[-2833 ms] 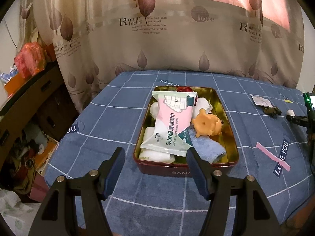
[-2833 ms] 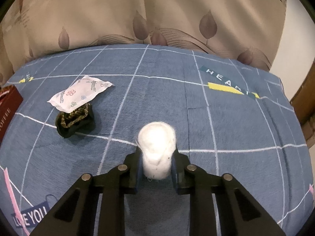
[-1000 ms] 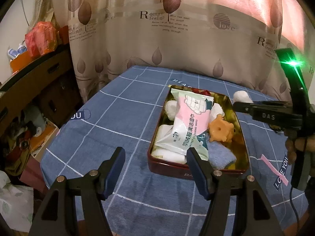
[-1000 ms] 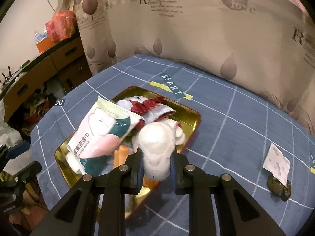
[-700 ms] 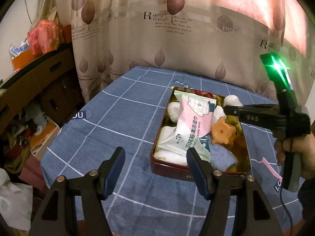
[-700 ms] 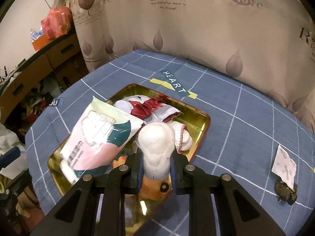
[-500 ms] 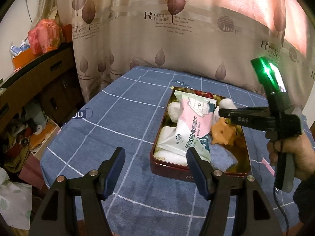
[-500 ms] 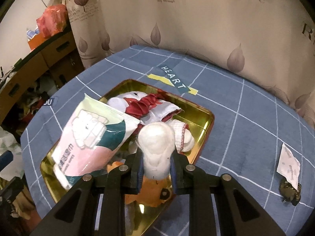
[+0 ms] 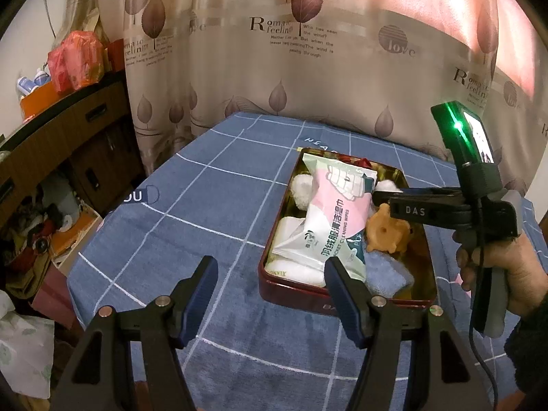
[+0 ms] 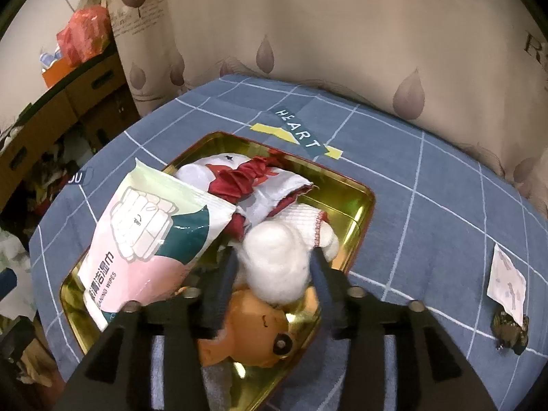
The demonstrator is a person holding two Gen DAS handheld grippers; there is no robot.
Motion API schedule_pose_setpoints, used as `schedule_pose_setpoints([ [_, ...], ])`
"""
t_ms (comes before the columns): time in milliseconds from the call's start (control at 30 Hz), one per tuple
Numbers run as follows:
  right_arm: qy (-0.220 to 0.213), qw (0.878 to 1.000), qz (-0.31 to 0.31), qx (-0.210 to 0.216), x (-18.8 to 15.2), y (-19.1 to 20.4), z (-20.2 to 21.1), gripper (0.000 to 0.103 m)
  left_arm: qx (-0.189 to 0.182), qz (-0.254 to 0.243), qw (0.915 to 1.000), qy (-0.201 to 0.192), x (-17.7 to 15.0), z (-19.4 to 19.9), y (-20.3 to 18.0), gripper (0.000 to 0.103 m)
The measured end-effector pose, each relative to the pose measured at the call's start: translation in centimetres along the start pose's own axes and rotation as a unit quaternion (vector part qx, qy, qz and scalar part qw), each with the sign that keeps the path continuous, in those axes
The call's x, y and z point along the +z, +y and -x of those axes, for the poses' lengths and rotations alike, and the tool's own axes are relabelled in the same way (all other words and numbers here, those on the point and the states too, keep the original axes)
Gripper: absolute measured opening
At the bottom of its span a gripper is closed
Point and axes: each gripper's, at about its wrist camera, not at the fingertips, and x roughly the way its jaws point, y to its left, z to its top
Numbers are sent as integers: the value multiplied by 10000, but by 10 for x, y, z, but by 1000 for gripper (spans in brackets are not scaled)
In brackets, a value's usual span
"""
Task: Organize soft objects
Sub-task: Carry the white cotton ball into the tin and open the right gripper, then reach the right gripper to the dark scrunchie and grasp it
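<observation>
Blue checked cloth carries our gold tin (image 10: 356, 202). Our right gripper (image 10: 274, 267), jaws just opening, frees the cotton ball (image 10: 277, 260) over the tin's right side; we lift straight. Left gripper (image 9: 270, 277) gapes empty.

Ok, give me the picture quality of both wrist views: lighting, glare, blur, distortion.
Left wrist view: dim warm room light, pink glow through the curtain at upper right, a green lamp flaring on the right gripper, strong fisheye bending.
Right wrist view: the white cotton ball overexposed, glints on the gold tin, finger edges slightly blurred.
</observation>
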Motion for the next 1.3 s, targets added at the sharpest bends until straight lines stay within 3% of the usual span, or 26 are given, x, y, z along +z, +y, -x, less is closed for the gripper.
schedule_pose_setpoints([
  [67, -100, 9999, -23, 16, -1, -2, 7, 64, 13, -7, 10000, -2, 0, 0, 0, 66],
  [233, -332, 9994, -34, 113, -4, -6, 32, 75, -2, -8, 10000, -3, 0, 0, 1, 66],
  [500, -658, 9975, -257, 77, -21, -29, 73, 78, 13, -5, 10000, -2, -1, -1, 0, 66],
  [767, -514, 9930, -718, -785, -54, -102, 83, 79, 39, 32, 10000, 25, -1, -1, 2, 66],
  [1033, -333, 9756, -1167, -1829, -85, -175, 88, 83, 46, -58, 10000, 34, -3, -1, -3, 66],
  [1300, -57, 9675, -1275, -2183, -94, -214, 64, 86, 77, -175, 9998, 34, -5, -3, -6, 66],
])
